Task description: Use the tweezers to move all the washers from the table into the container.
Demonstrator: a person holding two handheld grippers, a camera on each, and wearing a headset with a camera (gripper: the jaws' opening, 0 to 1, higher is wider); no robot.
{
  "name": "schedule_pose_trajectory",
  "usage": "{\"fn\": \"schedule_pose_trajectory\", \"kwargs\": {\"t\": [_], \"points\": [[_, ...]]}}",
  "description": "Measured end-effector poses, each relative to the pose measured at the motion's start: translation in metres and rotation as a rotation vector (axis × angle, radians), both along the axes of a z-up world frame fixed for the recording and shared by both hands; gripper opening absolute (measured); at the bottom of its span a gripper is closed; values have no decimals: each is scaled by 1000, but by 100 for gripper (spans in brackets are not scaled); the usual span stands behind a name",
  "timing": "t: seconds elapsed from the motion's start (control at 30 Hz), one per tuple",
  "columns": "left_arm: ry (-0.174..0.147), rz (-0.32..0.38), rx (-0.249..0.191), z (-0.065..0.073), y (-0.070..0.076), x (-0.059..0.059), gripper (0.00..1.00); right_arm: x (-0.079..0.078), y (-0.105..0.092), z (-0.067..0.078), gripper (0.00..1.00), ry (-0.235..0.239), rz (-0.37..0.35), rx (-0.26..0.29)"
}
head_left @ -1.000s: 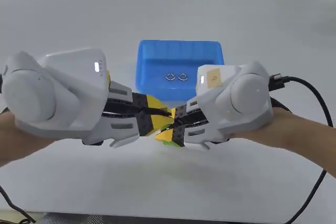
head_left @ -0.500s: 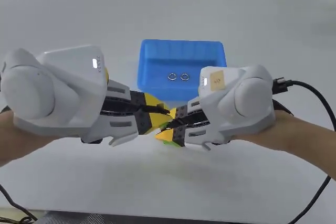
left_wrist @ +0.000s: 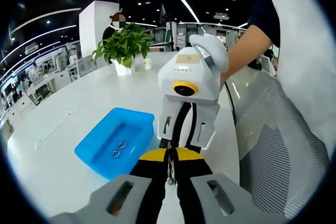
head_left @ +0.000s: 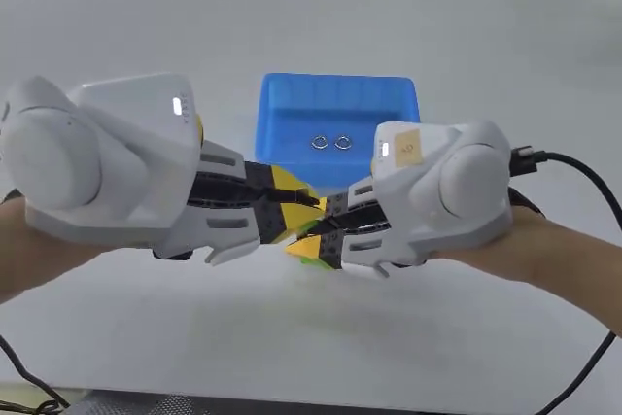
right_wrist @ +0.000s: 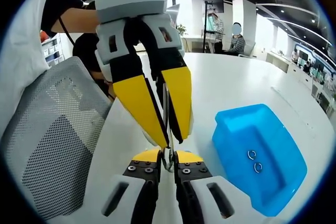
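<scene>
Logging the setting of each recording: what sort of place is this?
Most likely an open-plan office: a mesh office chair, a potted plant on a long white table, and ceiling strip lights overhead.

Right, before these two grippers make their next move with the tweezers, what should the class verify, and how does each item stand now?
1. Tweezers held in left gripper: ok.
2. Right gripper also shut on them: ok.
3. Blue container upright and open: ok.
4. Two washers lying inside it: ok.
5. More washers remaining on the table: cannot tell, the grippers hide part of it.
6. Which way the tweezer tips point: cannot tell.
</scene>
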State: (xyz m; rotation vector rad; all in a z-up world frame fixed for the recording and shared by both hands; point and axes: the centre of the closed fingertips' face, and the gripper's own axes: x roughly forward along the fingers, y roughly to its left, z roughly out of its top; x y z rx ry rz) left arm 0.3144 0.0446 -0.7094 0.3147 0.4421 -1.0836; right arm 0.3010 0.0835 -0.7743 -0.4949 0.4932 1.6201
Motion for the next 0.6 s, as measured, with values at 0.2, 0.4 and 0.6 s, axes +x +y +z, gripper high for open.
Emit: {"fn": "schedule_pose_trajectory", "kwargs": {"t": [0.2,0.4,0.6], "points": [[12,0,3,-1,-2,-2,11,1,-1,1,10,2,-9,4],[19,5,2,0,-1,-2,15,1,-1,1,10,3,-10,2],[18,19,1,1,5,-1,17,2,-3,6,10,-4,-13,4]]}}
